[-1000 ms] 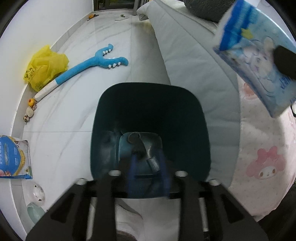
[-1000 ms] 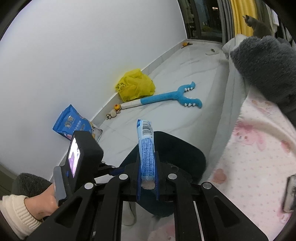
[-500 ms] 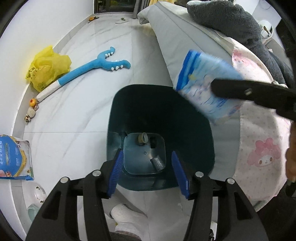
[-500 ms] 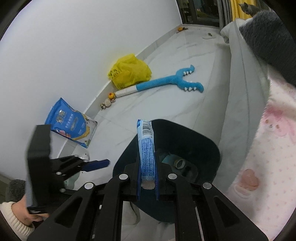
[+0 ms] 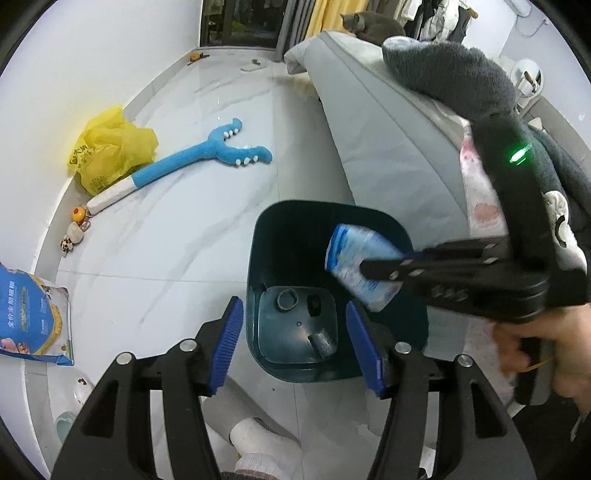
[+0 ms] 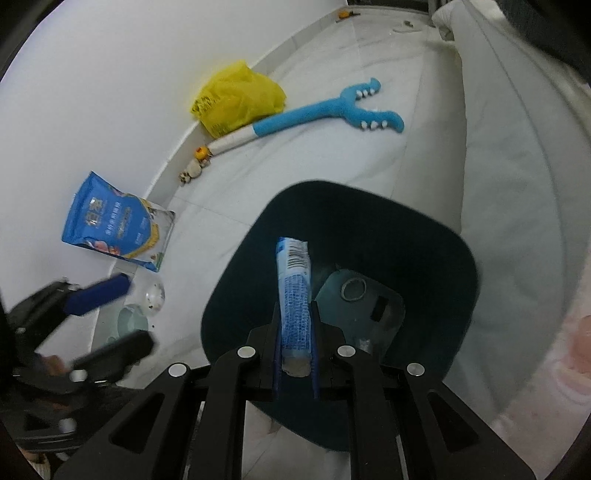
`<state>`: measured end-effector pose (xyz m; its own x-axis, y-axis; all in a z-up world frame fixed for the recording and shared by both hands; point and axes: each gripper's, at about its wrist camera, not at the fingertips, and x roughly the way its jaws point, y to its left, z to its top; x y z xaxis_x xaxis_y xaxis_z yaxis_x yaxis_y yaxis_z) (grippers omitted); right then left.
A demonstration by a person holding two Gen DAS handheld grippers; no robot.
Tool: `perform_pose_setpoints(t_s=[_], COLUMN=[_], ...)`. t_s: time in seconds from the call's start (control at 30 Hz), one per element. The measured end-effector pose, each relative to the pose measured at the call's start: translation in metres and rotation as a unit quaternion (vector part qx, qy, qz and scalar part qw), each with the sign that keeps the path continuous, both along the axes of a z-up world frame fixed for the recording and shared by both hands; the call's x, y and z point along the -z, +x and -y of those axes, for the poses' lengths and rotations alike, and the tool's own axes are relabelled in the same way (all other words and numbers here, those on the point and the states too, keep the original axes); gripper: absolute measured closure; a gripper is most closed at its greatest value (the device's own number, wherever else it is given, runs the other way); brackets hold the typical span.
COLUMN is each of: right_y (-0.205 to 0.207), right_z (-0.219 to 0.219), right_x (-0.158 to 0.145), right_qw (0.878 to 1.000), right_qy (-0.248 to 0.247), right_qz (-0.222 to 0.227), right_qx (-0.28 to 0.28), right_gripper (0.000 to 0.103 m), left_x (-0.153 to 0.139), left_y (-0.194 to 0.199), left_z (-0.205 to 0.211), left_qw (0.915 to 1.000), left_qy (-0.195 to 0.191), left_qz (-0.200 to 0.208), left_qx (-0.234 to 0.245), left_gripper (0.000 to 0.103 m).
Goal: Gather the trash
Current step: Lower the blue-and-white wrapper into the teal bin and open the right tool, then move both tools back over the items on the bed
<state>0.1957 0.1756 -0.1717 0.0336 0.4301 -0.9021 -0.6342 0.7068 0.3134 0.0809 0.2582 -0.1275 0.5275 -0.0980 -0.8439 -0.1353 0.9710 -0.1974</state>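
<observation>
A dark teal trash bin (image 5: 295,221) (image 6: 424,229) stands on the white floor beside the bed, with a few small scraps on its bottom. My right gripper (image 6: 294,350) (image 5: 373,269) is shut on a blue and white tissue pack (image 6: 293,291) (image 5: 354,266) and holds it inside the bin's mouth. My left gripper (image 5: 293,347) hovers above the bin's near rim. Its jaws are opening and nothing is between them. In the right wrist view the left gripper's fingers (image 6: 99,295) show at the lower left.
A yellow plastic bag (image 5: 107,151), a long blue plush toy (image 5: 207,155) and small toys lie by the wall. A blue pet-food bag (image 5: 29,317) leans at the left. The grey bed (image 5: 388,140) with a dark blanket runs along the right; a cat (image 5: 369,26) sits far back.
The right gripper has carried the tissue pack down from above the bed into the bin's mouth. The left gripper has opened wider and drawn back from the bin.
</observation>
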Motion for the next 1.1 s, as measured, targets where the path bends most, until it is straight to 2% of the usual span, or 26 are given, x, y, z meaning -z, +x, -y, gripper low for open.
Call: perform_pose_setpoints(t_s=[0.07, 0.27, 0.3, 0.33, 0.4, 0.5, 0.63, 0.87, 0.93, 1.1], right_y=[-0.001, -0.003, -0.003, -0.003, -0.004, -0.004, -0.005, -0.007, -0.007, -0.006], right_z=[-0.003, -0.012, -0.013, -0.014, -0.014, -0.016, -0.019, -0.019, -0.017, -0.002], right_x=[0.008, 0.032, 0.034, 0.038, 0.042, 0.046, 0.047, 0.032, 0.021, -0.013], right_qw=[1.000, 0.999, 0.999, 0.998, 0.998, 0.998, 0.998, 0.999, 1.000, 0.999], right_qy=[-0.010, -0.042, -0.046, -0.054, -0.061, -0.067, -0.063, -0.042, -0.031, -0.005], right_qz=[-0.003, -0.013, -0.013, -0.014, -0.012, -0.013, -0.017, -0.008, 0.002, 0.033], right_qx=[0.000, 0.000, 0.000, 0.001, 0.004, 0.007, 0.005, 0.004, 0.003, 0.009], right_gripper=[0.090, 0.089, 0.085, 0.070, 0.049, 0.048, 0.042, 0.028, 0.021, 0.016], left_x=[-0.005, -0.018, -0.021, -0.025, -0.032, -0.043, -0.059, -0.076, -0.081, -0.096], left_y=[-0.003, -0.008, -0.009, -0.010, -0.012, -0.016, -0.021, -0.025, -0.025, -0.024], left_z=[-0.003, -0.010, -0.011, -0.011, -0.013, -0.016, -0.018, -0.021, -0.021, -0.013], left_qw=[0.9999, 0.9994, 0.9992, 0.9990, 0.9984, 0.9971, 0.9946, 0.9915, 0.9906, 0.9880], left_qy=[-0.005, -0.004, -0.002, 0.002, 0.006, 0.002, 0.004, 0.009, 0.011, 0.014], left_qz=[0.011, 0.033, 0.038, 0.044, 0.055, 0.075, 0.103, 0.129, 0.134, 0.152], left_qx=[-0.003, -0.010, -0.010, -0.009, -0.007, -0.009, -0.010, -0.019, -0.022, -0.021], left_gripper=[0.037, 0.037, 0.036, 0.034, 0.034, 0.032, 0.029, 0.027, 0.026, 0.022])
